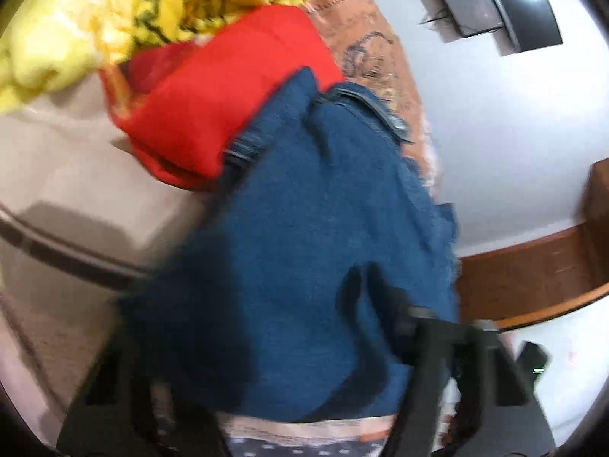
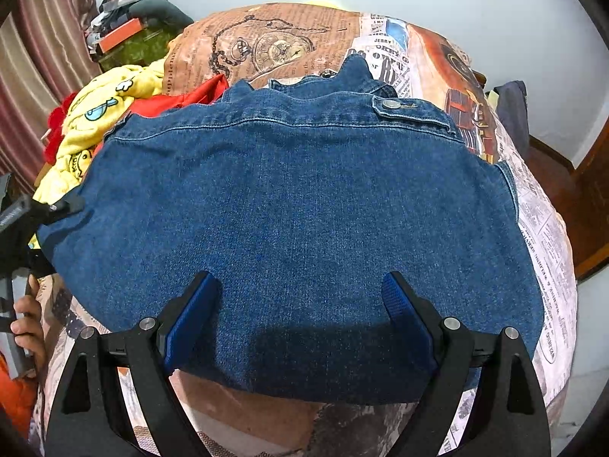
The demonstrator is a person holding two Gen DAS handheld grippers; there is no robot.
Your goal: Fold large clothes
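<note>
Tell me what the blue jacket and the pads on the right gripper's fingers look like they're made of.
Blue jacket: denim, likely cotton, matte, going by the twill weave, contrast stitching and metal snap button. Finger pads: blue with a fine ribbed texture, probably rubber or soft plastic; the look leaves that open.

Home bedroom: newspaper-print patchwork bedspread, striped maroon curtain, wall-mounted dark flat screen, heaped yellow cartoon-print fleece, brown wooden skirting.
</note>
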